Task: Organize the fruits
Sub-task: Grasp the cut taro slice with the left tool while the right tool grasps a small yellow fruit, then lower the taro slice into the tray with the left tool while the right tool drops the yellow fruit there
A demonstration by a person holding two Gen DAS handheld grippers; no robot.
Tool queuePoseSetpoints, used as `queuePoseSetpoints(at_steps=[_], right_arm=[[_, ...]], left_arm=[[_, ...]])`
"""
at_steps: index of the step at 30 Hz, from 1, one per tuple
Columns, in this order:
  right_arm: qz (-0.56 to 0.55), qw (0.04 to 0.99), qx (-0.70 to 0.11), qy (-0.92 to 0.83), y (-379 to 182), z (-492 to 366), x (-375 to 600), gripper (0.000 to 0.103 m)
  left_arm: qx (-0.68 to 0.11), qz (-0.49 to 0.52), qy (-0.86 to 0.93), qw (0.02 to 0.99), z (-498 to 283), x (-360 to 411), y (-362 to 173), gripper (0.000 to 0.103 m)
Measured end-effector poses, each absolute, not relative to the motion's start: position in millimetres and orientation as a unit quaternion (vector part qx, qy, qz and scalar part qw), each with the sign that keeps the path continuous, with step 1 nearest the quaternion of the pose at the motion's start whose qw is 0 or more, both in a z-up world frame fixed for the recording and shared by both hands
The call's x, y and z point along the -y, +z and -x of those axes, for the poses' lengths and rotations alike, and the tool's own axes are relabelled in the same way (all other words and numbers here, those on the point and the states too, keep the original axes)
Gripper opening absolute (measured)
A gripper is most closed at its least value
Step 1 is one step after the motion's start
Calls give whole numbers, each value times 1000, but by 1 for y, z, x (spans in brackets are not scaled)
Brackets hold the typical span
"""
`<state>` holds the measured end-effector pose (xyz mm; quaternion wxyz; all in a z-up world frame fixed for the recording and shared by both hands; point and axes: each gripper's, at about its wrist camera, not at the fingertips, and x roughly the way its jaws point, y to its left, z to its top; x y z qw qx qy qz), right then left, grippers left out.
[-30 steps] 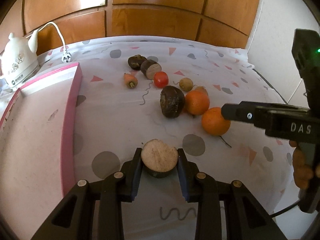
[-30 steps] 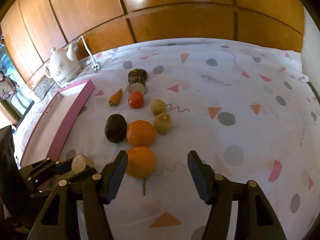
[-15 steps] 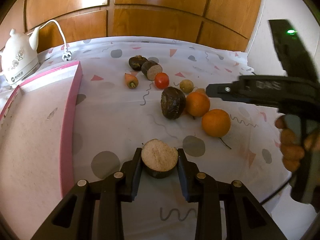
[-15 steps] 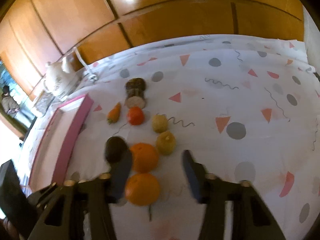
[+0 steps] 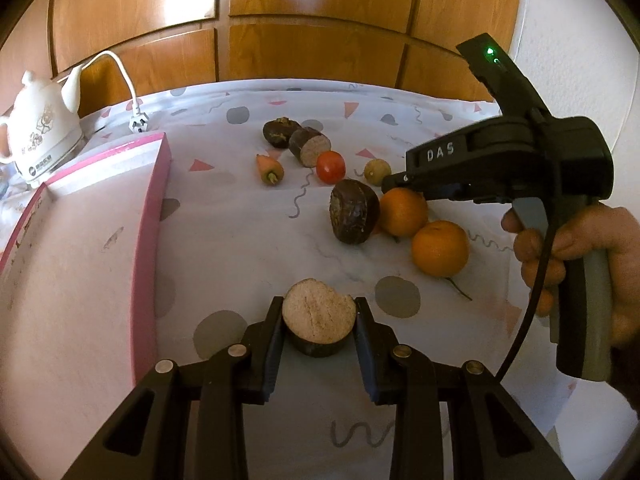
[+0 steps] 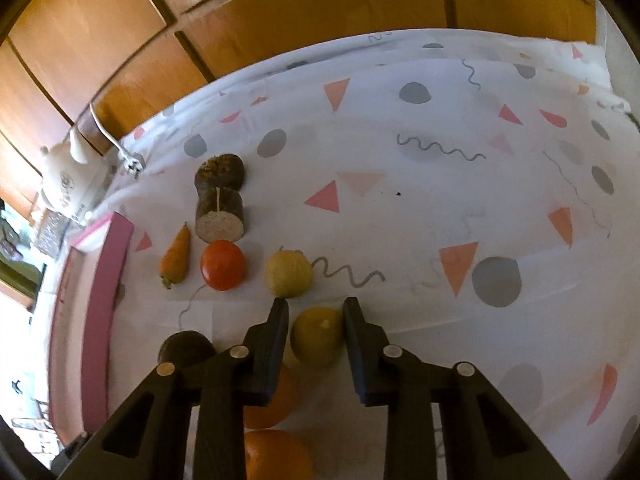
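Note:
My left gripper (image 5: 319, 322) is shut on a cut dark fruit half (image 5: 319, 320), pale face up, held above the cloth beside the pink tray (image 5: 156, 216). My right gripper (image 6: 316, 310) stands around a yellow fruit (image 6: 316, 340), its fingers close on both sides; whether they touch it I cannot tell. In the left wrist view the right gripper (image 5: 390, 181) reaches over two oranges (image 5: 402, 212) (image 5: 440, 248). A second yellow fruit (image 6: 288, 274), a tomato (image 6: 223, 265), a small carrot (image 6: 177, 258) and dark fruit pieces (image 6: 219, 216) (image 5: 354, 211) lie on the cloth.
A white kettle (image 5: 42, 136) with its cord and plug (image 5: 138, 122) stands at the back left behind the tray. A wooden panel wall (image 5: 304, 12) runs along the far edge of the table. The patterned cloth (image 6: 480, 200) extends to the right.
My right gripper has moved forward over the oranges, come down around the yellow fruit, and narrowed. My left gripper has stayed put, holding the cut fruit half.

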<state>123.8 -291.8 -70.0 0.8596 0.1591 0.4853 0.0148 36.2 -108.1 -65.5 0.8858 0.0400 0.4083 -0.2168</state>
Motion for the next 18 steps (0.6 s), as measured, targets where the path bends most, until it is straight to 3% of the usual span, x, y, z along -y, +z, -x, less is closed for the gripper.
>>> queuePoseSetpoints(at_steps=[10, 18], right_arm=[[-125, 867, -482, 14, -68, -122, 284, 25], [-93, 903, -419, 1, -30, -106, 273, 25]], left_arm=[[-395, -21, -212, 894, -38, 99, -51, 33], [-385, 23, -168, 907, -48, 65, -21, 33]])
